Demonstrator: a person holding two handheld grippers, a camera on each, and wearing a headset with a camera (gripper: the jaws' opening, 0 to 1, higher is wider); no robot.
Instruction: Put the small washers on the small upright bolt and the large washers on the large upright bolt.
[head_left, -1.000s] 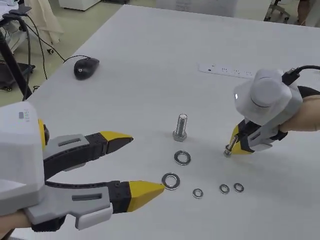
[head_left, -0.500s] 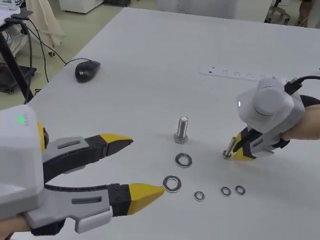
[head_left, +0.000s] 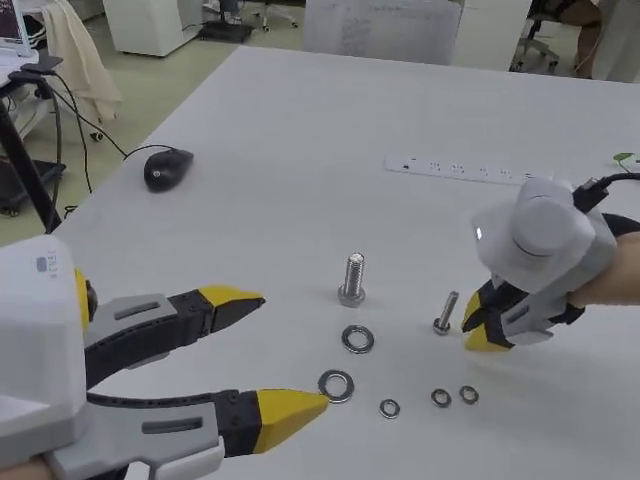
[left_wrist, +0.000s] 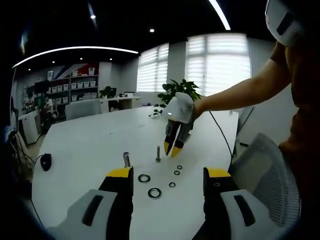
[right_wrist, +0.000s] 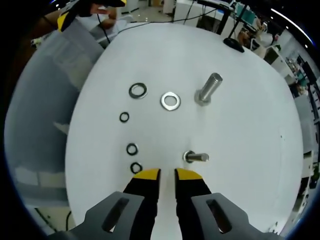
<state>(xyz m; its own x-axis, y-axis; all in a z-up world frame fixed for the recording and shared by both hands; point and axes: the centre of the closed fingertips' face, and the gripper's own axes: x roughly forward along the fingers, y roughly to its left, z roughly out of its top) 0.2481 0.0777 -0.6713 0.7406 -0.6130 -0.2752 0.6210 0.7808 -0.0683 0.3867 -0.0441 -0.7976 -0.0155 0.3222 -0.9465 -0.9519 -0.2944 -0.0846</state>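
The large bolt (head_left: 351, 280) stands upright mid-table. The small bolt (head_left: 444, 314) stands on its head to the right of it, leaning slightly. Two large washers (head_left: 357, 339) (head_left: 335, 385) lie flat in front of the large bolt. Three small washers (head_left: 389, 408) (head_left: 441, 398) (head_left: 468, 395) lie in a row to their right. My right gripper (head_left: 480, 330) points down just right of the small bolt, clear of it, open by a narrow gap (right_wrist: 167, 174) with nothing between its jaws. My left gripper (head_left: 275, 352) is wide open and empty, low at the near left, facing the washers (left_wrist: 154, 192).
A black mouse (head_left: 167, 167) with its cable lies at the far left of the white table (head_left: 280, 150). A white power strip (head_left: 460, 168) lies at the back right. The table's left edge runs diagonally past the mouse.
My right gripper has let go of the small bolt and drawn back to the right. The bolt now stands free on the table. The left gripper has kept its place.
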